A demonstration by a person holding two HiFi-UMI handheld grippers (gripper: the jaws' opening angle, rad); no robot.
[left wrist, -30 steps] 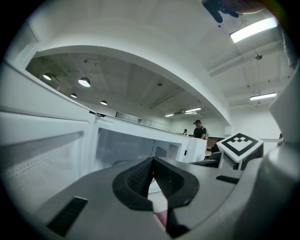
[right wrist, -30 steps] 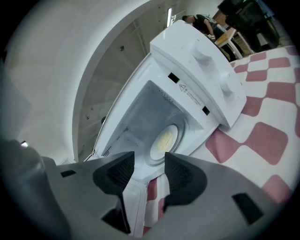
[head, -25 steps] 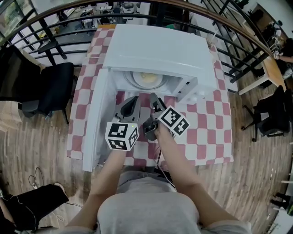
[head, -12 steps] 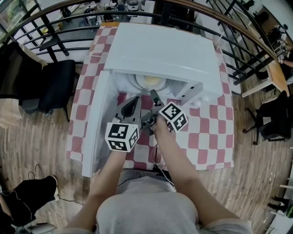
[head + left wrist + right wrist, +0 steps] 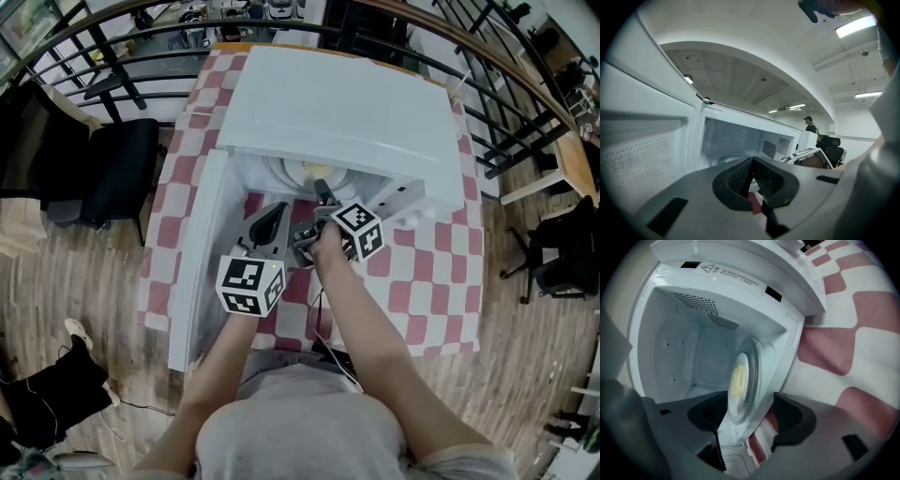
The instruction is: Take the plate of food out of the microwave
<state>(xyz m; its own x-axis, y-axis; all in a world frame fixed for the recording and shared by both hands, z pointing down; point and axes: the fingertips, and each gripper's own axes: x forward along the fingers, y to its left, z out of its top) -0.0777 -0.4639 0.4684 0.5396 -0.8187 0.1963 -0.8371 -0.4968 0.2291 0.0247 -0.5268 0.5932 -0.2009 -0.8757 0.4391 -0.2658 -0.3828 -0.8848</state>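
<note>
A white microwave [image 5: 337, 103] stands open on a red-and-white checked cloth. Inside it lies a glass plate [image 5: 305, 171] with pale yellow food. My right gripper [image 5: 321, 193] is at the mouth of the oven, turned on its side. In the right gripper view it [image 5: 750, 411] is open wide, and the near rim of the plate [image 5: 740, 380] stands between the jaws; the pads [image 5: 790, 416] do not press on it. My left gripper [image 5: 273, 214] hangs in front of the opening, beside the door. It [image 5: 752, 176] is shut with nothing in it.
The microwave door [image 5: 192, 272] is swung out to the left, close to my left gripper. The table's checked cloth [image 5: 422, 272] shows in front and to the right. A black chair [image 5: 112, 178] stands left of the table and a metal railing [image 5: 487, 103] curves behind it.
My right gripper has moved forward from in front of the microwave to its opening, up to the plate. The left gripper has hardly moved.
</note>
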